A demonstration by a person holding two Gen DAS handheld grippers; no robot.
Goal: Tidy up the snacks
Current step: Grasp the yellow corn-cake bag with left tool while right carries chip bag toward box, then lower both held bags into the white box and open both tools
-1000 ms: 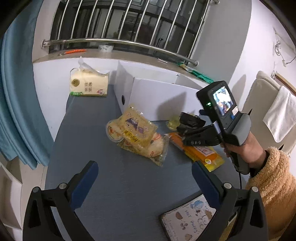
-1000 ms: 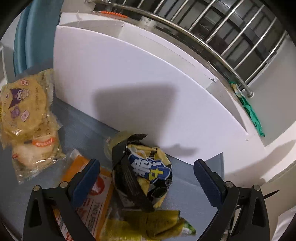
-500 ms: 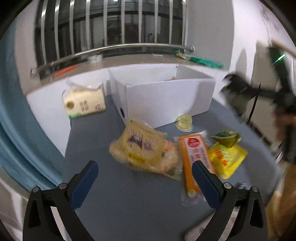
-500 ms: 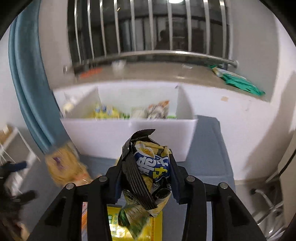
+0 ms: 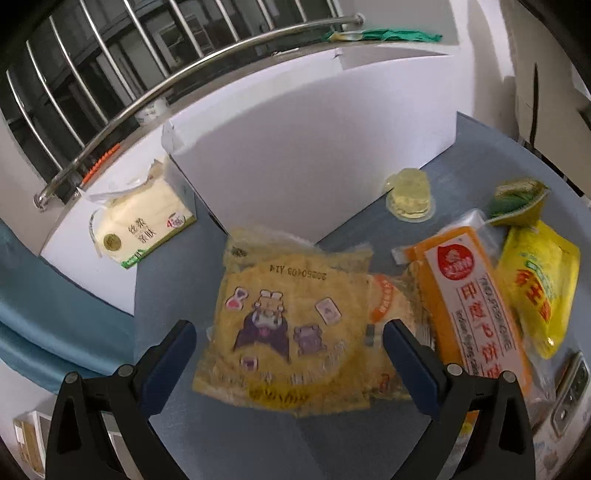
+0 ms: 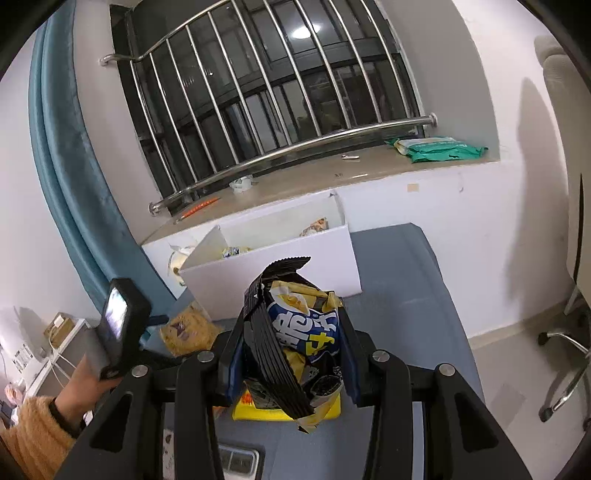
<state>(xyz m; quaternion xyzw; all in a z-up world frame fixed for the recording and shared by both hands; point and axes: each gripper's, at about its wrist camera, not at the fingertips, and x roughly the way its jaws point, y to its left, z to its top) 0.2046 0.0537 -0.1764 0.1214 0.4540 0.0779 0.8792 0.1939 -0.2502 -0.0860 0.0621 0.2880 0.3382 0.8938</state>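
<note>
Black gripper frames (image 5: 288, 354), blue-padded fingers (image 5: 168, 363), fuzzy orange sleeve (image 6: 33, 435).

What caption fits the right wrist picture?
Right gripper clamps a black-and-yellow snack bag, raised before the white box.

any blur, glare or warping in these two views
Left wrist view: the cartoon-print yellow snack pack between the open left tool is softly smeared, and the white box bows from fisheye. Right wrist view: sharper; the black-and-blue chip bag in the right tool reads clearly, a lamp reflects in the dark window, and the bars curve.
</note>
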